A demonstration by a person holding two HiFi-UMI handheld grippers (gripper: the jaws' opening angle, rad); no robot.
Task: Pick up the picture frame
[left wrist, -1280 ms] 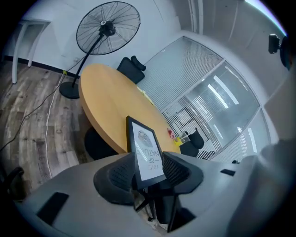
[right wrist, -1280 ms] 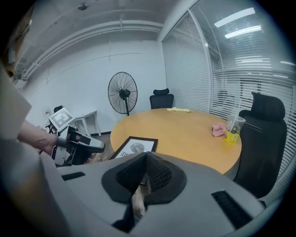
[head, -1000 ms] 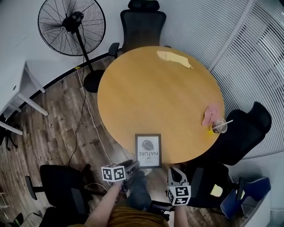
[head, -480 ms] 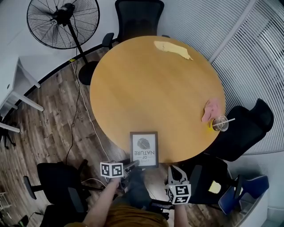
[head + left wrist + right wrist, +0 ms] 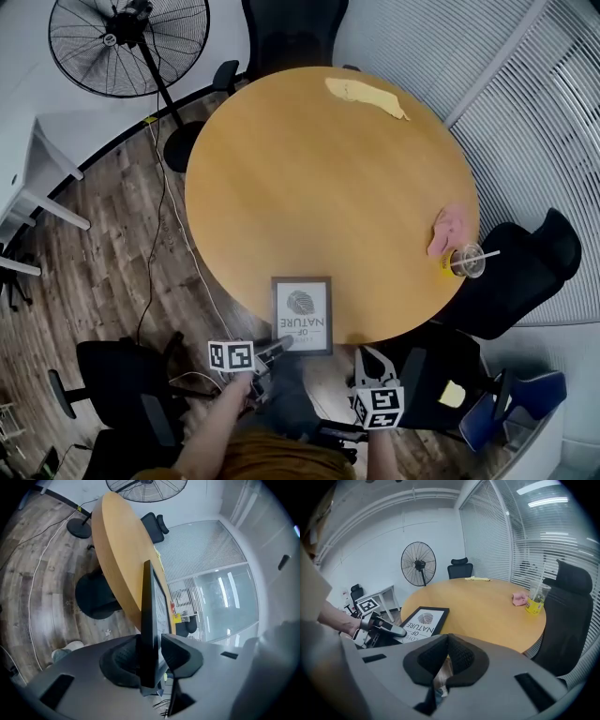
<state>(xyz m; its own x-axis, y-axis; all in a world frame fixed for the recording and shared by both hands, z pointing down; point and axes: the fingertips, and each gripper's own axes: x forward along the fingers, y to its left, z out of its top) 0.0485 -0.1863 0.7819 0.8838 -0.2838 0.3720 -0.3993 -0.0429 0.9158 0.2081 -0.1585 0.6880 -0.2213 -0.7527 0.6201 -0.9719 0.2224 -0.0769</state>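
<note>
Since a second ago my left gripper (image 5: 281, 344) has reached the picture frame (image 5: 302, 314) lying at the worktop (image 5: 328, 187) near rim; its jaws are closing around the frame's edge, the grasp step. Right gripper (image 5: 372, 362) idle, jaws together, empty. Next, I judge: clamp firmly, lift level

black picture frame (image 5: 302, 315), table (image 5: 319, 187) — tan (pink cloth (image 5: 448, 230))

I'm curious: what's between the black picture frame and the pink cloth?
Only bare round wooden table between black picture frame and pink cloth, in the head view.
</note>
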